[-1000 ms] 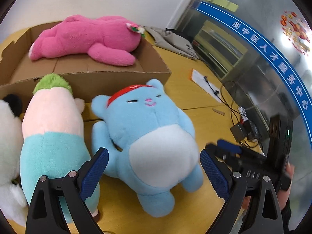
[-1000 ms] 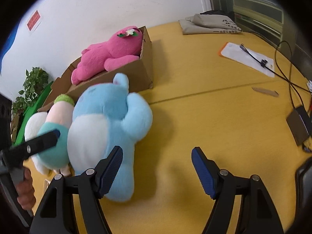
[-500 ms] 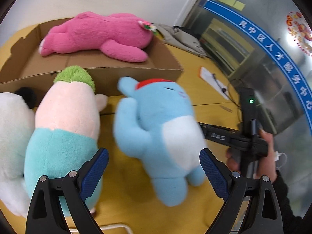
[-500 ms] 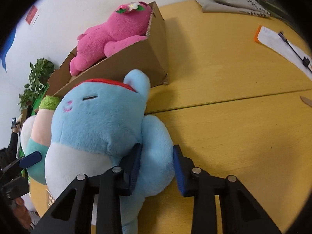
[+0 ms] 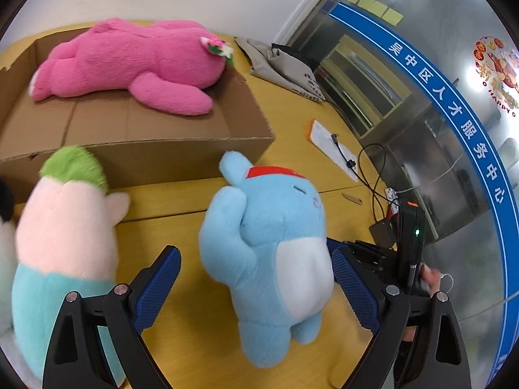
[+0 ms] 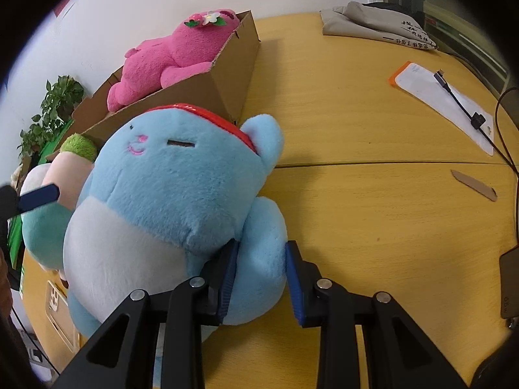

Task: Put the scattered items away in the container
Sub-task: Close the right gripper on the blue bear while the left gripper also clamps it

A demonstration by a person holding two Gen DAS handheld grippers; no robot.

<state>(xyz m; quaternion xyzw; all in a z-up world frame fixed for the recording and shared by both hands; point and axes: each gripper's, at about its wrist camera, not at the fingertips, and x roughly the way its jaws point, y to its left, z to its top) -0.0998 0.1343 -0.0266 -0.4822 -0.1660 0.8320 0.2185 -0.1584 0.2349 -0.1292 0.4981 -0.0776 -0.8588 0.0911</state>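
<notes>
A blue plush bear (image 5: pixel 269 249) (image 6: pixel 168 201) with a red headband is raised upright off the yellow table. My right gripper (image 6: pixel 261 275) is shut on the bear's arm. My left gripper (image 5: pixel 256 288) is open and empty, its jaws either side of the bear without touching. A cardboard box (image 5: pixel 136 149) (image 6: pixel 227 94) behind holds a pink plush (image 5: pixel 136 64) (image 6: pixel 168 61). A pink and teal plush with green top (image 5: pixel 61 236) (image 6: pixel 65 175) lies left of the bear, beside a white plush (image 5: pixel 5 259).
A grey folded bag (image 6: pixel 379 26) lies at the back of the table (image 6: pixel 373 220). A white paper with a cable (image 6: pixel 447 103) and a small wooden stick (image 6: pixel 475 184) lie to the right. A phone (image 6: pixel 58 311) lies at the left table edge.
My right gripper, shut on the bear's arm, has lifted and turned the bear more upright. The left gripper stays open and has shifted slightly toward the bear.
</notes>
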